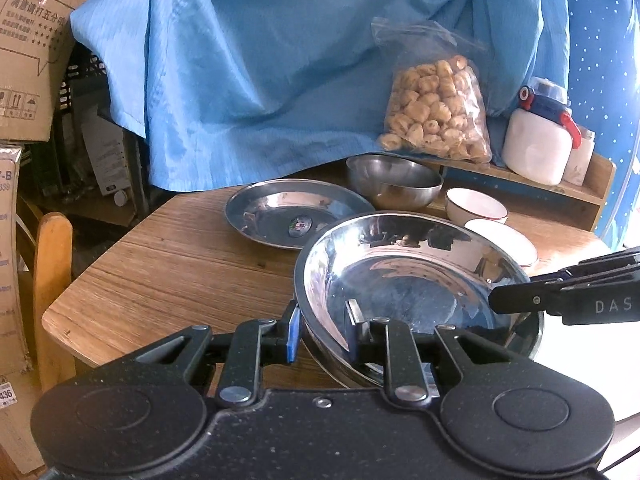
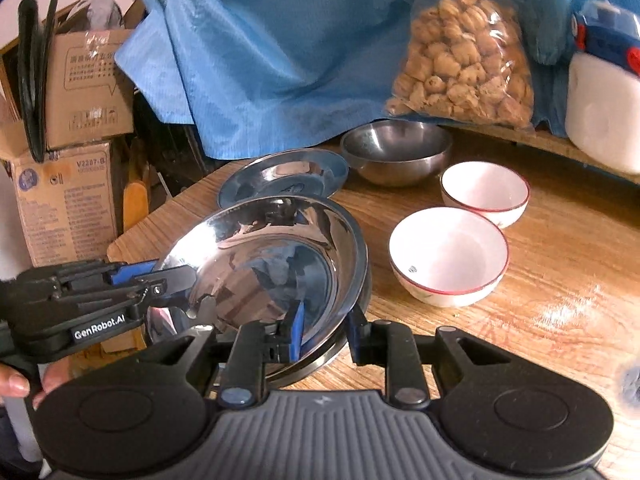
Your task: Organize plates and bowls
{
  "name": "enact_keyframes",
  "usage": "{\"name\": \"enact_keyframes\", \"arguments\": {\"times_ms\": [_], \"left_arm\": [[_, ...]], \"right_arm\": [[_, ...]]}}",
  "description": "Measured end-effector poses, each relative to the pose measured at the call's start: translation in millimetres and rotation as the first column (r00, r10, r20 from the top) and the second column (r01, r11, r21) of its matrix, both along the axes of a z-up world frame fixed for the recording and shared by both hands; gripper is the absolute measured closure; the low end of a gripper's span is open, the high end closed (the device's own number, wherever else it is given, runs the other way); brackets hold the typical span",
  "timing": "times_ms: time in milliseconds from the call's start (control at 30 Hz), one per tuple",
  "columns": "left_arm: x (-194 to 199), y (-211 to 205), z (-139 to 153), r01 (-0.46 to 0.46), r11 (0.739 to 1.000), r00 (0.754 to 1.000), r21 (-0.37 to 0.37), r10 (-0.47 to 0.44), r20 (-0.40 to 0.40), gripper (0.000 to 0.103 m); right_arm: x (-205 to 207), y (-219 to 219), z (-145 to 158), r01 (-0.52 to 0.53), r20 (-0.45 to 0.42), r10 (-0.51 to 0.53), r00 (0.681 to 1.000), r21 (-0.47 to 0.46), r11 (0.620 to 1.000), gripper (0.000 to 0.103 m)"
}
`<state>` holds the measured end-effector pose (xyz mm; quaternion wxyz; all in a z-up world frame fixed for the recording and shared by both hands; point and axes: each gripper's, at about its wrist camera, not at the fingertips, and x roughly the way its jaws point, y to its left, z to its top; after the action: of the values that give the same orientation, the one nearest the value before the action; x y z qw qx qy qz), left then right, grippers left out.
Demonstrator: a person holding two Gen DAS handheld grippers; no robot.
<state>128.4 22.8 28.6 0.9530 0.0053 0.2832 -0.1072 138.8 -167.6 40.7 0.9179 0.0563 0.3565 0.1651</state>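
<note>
A shiny steel plate (image 1: 416, 280) is held tilted above the wooden table (image 1: 168, 276), with another steel rim just under it. My left gripper (image 1: 324, 332) is shut on its near rim, one finger outside, one inside. My right gripper (image 2: 324, 330) is shut on the same plate (image 2: 272, 264) at its right rim; it also shows in the left wrist view (image 1: 520, 300). A second steel plate (image 1: 296, 212) lies flat behind. A steel bowl (image 1: 394, 180) and two white red-rimmed bowls (image 2: 448, 256) (image 2: 486, 192) stand on the table.
A blue cloth (image 1: 280, 72) hangs behind the table. A bag of snacks (image 1: 436, 108) and a white jug (image 1: 536, 148) sit on a low wooden shelf (image 1: 596, 184). Cardboard boxes (image 2: 80, 120) and a chair back (image 1: 52, 280) stand at the left.
</note>
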Motion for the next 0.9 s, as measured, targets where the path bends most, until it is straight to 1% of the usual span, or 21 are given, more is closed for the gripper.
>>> {"name": "enact_keyframes", "arguments": {"times_ms": [167,300,433,533,667,733,767,800,833,867,900], "left_arm": [[0.4,-0.1,-1.7,-0.005,1.000,1.000,0.015,0.005,0.001,0.079],[2.3,-0.5,-2.6,-0.009,1.000,1.000,0.015,0.009,-0.007,0.078],[3.9,0.2,-6.0,-0.005,1.000,1.000,0.010,0.005,-0.029,0.076],[5.2,1.9,-8.9,-0.005,1.000,0.999,0.007,0.005,-0.043,0.076],[3.2,3.5,-6.1,-0.006,1.000,1.000,0.004,0.006,-0.019,0.075],[3.3,4.8,-3.7,-0.007,1.000,1.000,-0.003,0.007,-0.011,0.067],[3.5,5.6,-2.7,-0.010,1.000,1.000,-0.004,0.010,-0.006,0.064],[4.4,6.0,-1.5,-0.015,1.000,1.000,-0.004,0.015,-0.001,0.056],[5.4,7.6,-0.1,-0.025,1.000,1.000,-0.004,0.025,0.005,0.044],[6.6,10.1,1.5,-0.035,0.999,0.999,-0.010,0.035,0.009,0.035],[8.6,13.6,3.6,-0.048,0.999,0.999,-0.021,0.048,0.014,0.020]], "right_arm": [[-2.0,10.9,-0.7,-0.004,0.034,0.007,0.999,-0.067,0.998,0.074],[-1.8,14.8,-1.1,-0.012,0.044,0.016,0.999,-0.088,0.996,0.071],[-3.2,18.0,-1.8,-0.023,0.050,0.028,0.998,-0.101,0.995,0.065],[-3.8,21.2,-1.9,-0.023,0.059,0.031,0.998,-0.124,0.992,0.063],[-3.6,25.8,-2.9,-0.021,0.071,0.033,0.997,-0.159,0.987,0.053],[-2.8,27.3,-4.1,-0.012,0.075,0.026,0.997,-0.179,0.984,0.051],[-1.8,27.5,-4.9,-0.010,0.072,0.024,0.997,-0.184,0.983,0.047],[-1.0,27.0,-5.4,-0.007,0.072,0.021,0.997,-0.182,0.983,0.045],[-1.0,26.3,-5.8,-0.004,0.078,0.019,0.997,-0.181,0.983,0.039],[-1.0,25.9,-5.8,0.001,0.085,0.015,0.996,-0.184,0.983,0.033],[-1.1,25.7,-5.0,0.009,0.095,0.009,0.995,-0.189,0.982,0.031]]}}
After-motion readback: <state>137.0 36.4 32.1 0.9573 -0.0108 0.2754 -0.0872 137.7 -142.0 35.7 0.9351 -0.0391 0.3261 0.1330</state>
